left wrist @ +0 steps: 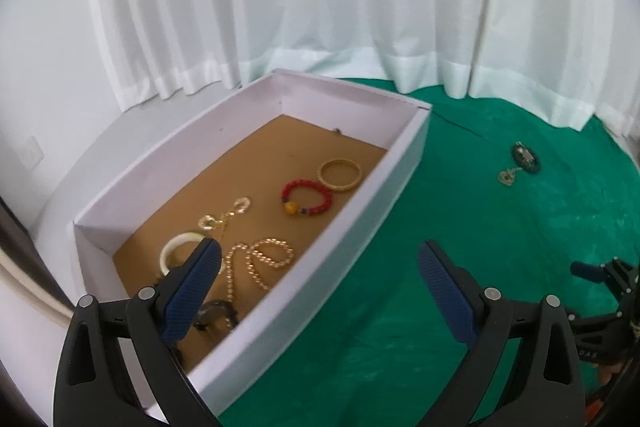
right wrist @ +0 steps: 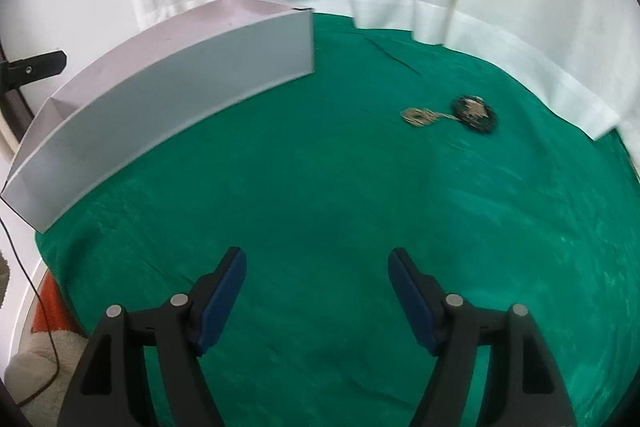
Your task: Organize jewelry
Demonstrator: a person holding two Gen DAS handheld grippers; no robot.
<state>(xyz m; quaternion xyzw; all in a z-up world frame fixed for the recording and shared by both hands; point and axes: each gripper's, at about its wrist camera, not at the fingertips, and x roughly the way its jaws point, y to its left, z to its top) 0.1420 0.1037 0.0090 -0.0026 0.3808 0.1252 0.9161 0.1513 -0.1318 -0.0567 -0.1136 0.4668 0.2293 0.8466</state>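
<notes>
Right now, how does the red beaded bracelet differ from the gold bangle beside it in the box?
The red beaded bracelet is strung from many small red beads with one large amber bead; the gold bangle is a single smooth rigid ring. The bracelet lies nearer the left gripper; the bangle sits farther along, closer to the box wall. Both lie flat on the brown floor of the box, about touching.

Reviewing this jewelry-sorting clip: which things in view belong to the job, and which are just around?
Part of the job:
- white box, holding red bead bracelet, yellow bangle, white bangle, pearl necklace, gold earrings
- dark brooch with gold pendant, loose on the cloth
- left gripper and right gripper, both open, empty

Just around:
- green cloth
- white curtain
- black cable
</notes>
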